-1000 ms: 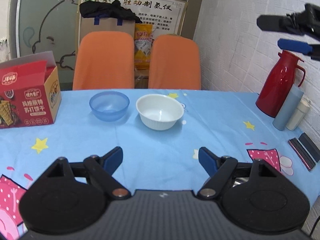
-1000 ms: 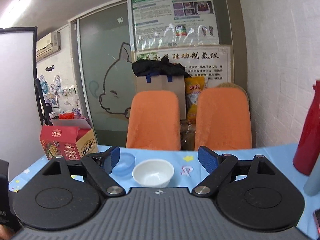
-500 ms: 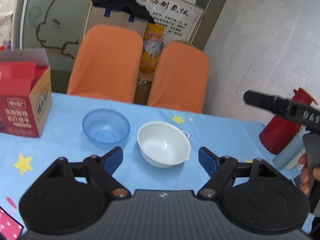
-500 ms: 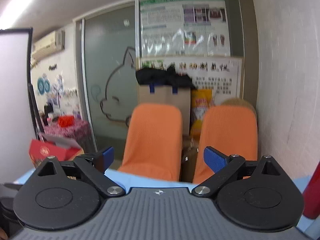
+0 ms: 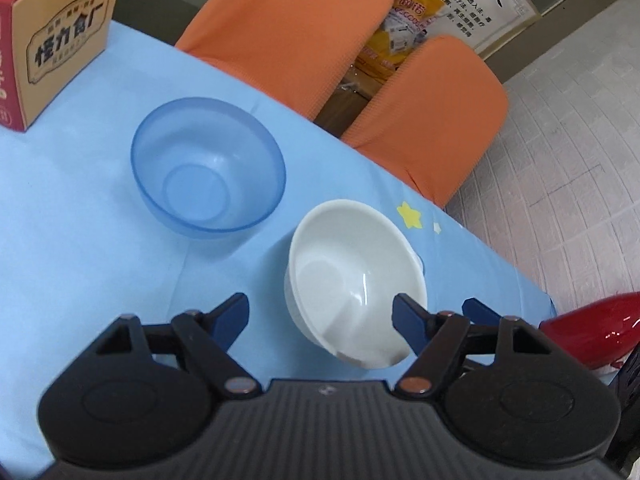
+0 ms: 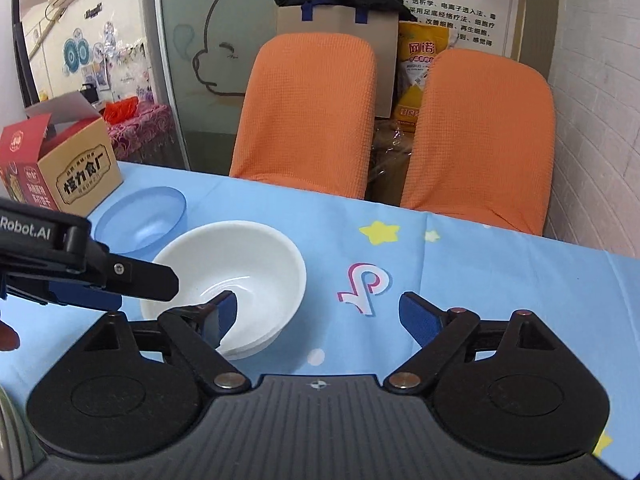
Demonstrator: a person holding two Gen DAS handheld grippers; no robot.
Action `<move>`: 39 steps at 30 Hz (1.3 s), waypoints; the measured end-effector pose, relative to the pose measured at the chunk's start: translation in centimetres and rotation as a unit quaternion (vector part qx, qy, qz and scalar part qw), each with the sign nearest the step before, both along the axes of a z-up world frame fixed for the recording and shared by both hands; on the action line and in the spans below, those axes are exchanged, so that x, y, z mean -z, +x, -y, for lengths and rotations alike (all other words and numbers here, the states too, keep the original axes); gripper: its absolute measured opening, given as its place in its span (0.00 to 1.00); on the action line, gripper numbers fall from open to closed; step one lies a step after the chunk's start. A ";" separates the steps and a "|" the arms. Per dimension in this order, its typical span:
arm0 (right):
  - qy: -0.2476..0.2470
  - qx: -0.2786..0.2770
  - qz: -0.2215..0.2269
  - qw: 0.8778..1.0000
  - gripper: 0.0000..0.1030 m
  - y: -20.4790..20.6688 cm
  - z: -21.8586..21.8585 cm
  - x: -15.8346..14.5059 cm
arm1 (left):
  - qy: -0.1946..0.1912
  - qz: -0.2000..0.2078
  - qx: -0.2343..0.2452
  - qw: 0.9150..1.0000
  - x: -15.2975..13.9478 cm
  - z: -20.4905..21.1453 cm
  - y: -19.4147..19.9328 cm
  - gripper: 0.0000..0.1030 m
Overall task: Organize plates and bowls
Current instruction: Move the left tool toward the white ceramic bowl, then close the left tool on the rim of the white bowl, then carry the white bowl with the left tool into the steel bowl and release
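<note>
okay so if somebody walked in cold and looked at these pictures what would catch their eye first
Probably the white bowl, sitting near the middle of the star-printed blue tablecloth with both open tongs closing in: the left tongs and the right tongs. Next, the translucent blue bowl standing apart from it, toward the red-and-tan snack box. Behind the table, two bright orange chairs fill the background.

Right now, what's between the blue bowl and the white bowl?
Only bare tablecloth. The left wrist view shows the blue bowl and white bowl apart.
</note>
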State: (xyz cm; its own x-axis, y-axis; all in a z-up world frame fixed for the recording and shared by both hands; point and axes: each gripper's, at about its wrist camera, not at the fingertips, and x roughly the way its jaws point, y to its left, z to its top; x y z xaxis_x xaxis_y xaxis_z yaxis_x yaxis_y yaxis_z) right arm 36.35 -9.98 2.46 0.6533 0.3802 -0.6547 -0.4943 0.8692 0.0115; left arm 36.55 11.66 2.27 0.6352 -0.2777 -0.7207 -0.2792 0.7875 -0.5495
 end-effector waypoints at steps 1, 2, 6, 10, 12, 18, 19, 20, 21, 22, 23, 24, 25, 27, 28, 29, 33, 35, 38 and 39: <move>0.000 -0.004 -0.002 1.000 1.00 0.1 -0.2 0.2 | 0.007 0.000 -0.002 1.000 0.0 0.2 0.2 0.71; 0.001 -0.009 -0.004 1.000 1.00 0.3 -0.3 0.4 | 0.013 -0.003 -0.006 1.000 0.1 0.3 0.4 0.69; -0.003 -0.016 -0.009 1.000 1.00 1.0 -1.0 1.1 | 0.008 -0.016 -0.016 1.000 1.1 0.5 2.0 0.60; -0.003 -0.025 -0.015 1.000 1.00 1.8 -1.6 1.5 | 0.014 -0.015 -0.011 1.000 1.5 0.6 2.4 0.48; -0.003 -0.028 -0.016 0.999 1.00 2.1 -1.9 1.7 | 0.008 -0.014 -0.006 1.000 1.8 0.5 2.6 0.36; 0.006 -0.045 -0.034 0.998 0.55 2.2 -2.7 2.8 | 0.033 -0.010 0.009 0.999 2.1 1.2 2.5 0.17; 0.006 -0.048 -0.035 0.998 0.53 2.1 -2.7 2.7 | 0.038 -0.010 0.012 0.999 2.0 1.3 2.4 0.17; 0.002 -0.050 -0.034 0.998 0.53 1.9 -2.8 2.6 | 0.039 -0.008 0.015 0.999 1.9 1.4 2.3 0.17; -0.001 -0.051 -0.031 0.998 0.53 1.6 -2.8 2.4 | 0.040 -0.004 0.019 0.999 1.7 1.5 2.0 0.17; -0.002 -0.050 -0.027 0.998 0.53 1.4 -2.7 2.2 | 0.043 0.000 0.023 0.999 1.4 1.6 1.7 0.17; -0.001 -0.048 -0.024 0.999 0.53 1.1 -2.6 1.9 | 0.050 0.005 0.027 0.998 1.0 1.8 1.4 0.17; 0.002 -0.048 -0.023 0.999 0.53 0.8 -2.5 1.6 | 0.058 0.011 0.031 0.998 0.6 2.1 1.0 0.17; 0.004 -0.048 -0.021 0.999 0.53 0.5 -2.3 1.3 | 0.064 0.017 0.035 0.997 0.2 2.3 0.6 0.17; 0.007 -0.047 -0.013 0.999 0.53 -0.4 -1.9 0.6 | 0.067 0.024 0.041 0.997 -0.5 2.8 -0.5 0.17; 0.007 -0.046 -0.010 0.999 0.53 -0.9 -1.7 0.2 | 0.066 0.027 0.044 0.997 -0.9 2.9 -1.1 0.17; 0.007 -0.045 -0.007 0.999 0.53 -1.4 -1.5 -0.1 | 0.065 0.030 0.047 0.996 -1.3 3.2 -1.7 0.17; 0.015 -0.038 0.006 0.999 0.53 -4.4 -0.2 -1.7 | 0.064 0.047 0.064 0.995 -2.6 4.1 -4.8 0.17; 0.022 -0.034 0.010 0.999 0.53 -6.0 0.6 -2.3 | 0.059 0.052 0.074 0.994 -3.0 4.9 -6.7 0.17; 0.022 -0.024 0.019 0.999 0.53 -9.0 1.7 -3.1 | 0.056 0.057 0.089 0.993 -3.4 6.0 -9.4 0.17; 0.017 -0.021 0.024 0.999 0.53 -10.1 1.9 -3.3 | 0.055 0.058 0.094 0.992 -3.5 6.4 -10.4 0.17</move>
State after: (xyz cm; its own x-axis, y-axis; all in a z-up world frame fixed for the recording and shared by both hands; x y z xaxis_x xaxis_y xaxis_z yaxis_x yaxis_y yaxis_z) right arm 26.22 -11.90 5.79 0.6669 0.4297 -0.6088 -0.5310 0.8472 0.0163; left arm 26.11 5.22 5.76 0.6601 -0.3237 -0.6778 -0.0612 0.8762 -0.4780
